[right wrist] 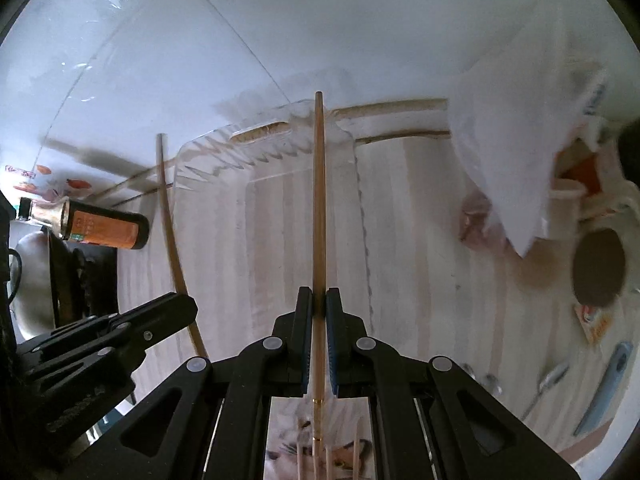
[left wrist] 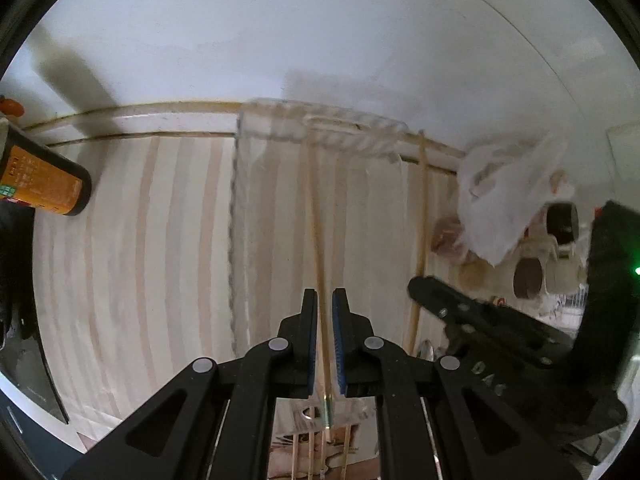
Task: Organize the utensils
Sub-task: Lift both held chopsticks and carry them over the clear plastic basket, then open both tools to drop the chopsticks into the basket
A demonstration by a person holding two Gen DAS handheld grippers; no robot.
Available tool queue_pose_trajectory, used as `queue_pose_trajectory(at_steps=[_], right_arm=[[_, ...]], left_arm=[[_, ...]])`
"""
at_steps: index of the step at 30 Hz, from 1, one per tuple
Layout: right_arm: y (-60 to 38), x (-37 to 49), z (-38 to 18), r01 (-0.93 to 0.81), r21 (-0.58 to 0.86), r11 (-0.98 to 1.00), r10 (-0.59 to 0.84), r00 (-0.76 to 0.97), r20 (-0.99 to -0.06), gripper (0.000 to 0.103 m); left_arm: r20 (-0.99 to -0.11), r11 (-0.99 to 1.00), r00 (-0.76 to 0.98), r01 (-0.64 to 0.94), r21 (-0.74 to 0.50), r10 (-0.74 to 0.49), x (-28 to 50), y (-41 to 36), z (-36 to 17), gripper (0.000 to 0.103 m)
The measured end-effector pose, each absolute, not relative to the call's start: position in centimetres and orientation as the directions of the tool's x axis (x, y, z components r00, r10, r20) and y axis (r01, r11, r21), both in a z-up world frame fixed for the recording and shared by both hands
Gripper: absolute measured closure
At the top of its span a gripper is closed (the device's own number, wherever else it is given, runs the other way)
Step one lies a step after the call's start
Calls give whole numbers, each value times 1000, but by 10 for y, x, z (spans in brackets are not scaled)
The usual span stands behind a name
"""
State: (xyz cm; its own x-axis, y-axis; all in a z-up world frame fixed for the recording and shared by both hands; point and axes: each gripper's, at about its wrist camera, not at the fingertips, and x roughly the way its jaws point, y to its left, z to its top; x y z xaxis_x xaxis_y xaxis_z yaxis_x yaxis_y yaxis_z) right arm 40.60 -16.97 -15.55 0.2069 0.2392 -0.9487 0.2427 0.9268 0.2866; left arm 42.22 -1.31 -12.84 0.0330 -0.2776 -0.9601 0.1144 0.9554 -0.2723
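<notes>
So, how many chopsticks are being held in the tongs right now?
2. One chopstick is clamped in the left tongs; the other chopstick is clamped in the right tongs. More may lie hidden beneath the tongs.

Smooth wooden chopstick, clear plastic tray

striped work surface with items resting on it

a surface covered by a cloth with pale beige and white stripes meets a white wall along a yellowed back edge. a clear plastic tray with a ridged rim rests on it near that edge, in the middle. at the left edge stands a dark bottle with an orange label. on the right are a white plastic bag, light-coloured mugs, metal spoons and a blue-handled utensil.
</notes>
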Motion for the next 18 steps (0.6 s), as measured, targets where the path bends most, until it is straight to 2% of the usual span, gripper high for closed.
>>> queue_pose_trajectory(at_steps=[4,5,6,7,9,11,13,15,17,18], right_arm=[[-167,414,-168,222,300,928,269,160,-950,93],[-166,414,-169,216,298,930,269,155,-951,81],[-166,414,-170,214,296,931,268,150,-952,74],[-167,411,-170,213,294,932,265,152,-952,67],[-166,406,-166,207,273,940,240,168,-956,65],[-165,395,-157,185,243,952,207,196,-958,55],[-163,383,-149,172,200,965,158,231,-960,49],[-161,369,-142,165,131,977,83,269,-959,42],[-159,355,-138,167,95,981,39,308,-951,26],[-158,350,-137,170,71,983,12,324,-946,22]], left_arm=[[-975,974,85,110,-197,-207,420,-7,-120,90],[-978,980,111,112,-162,-174,416,-5,-117,82],[-981,986,136,107,-125,-139,415,-1,-115,70],[-979,992,185,101,-73,-90,409,2,-110,64],[-967,996,254,84,-13,-34,397,8,-105,44],[-946,997,323,65,43,20,383,14,-100,39],[-926,996,374,45,80,58,368,18,-98,31],[-911,996,409,38,81,58,357,20,-97,14],[-897,994,436,47,96,66,347,21,-99,1],[-892,993,446,53,105,70,343,20,-100,0]])
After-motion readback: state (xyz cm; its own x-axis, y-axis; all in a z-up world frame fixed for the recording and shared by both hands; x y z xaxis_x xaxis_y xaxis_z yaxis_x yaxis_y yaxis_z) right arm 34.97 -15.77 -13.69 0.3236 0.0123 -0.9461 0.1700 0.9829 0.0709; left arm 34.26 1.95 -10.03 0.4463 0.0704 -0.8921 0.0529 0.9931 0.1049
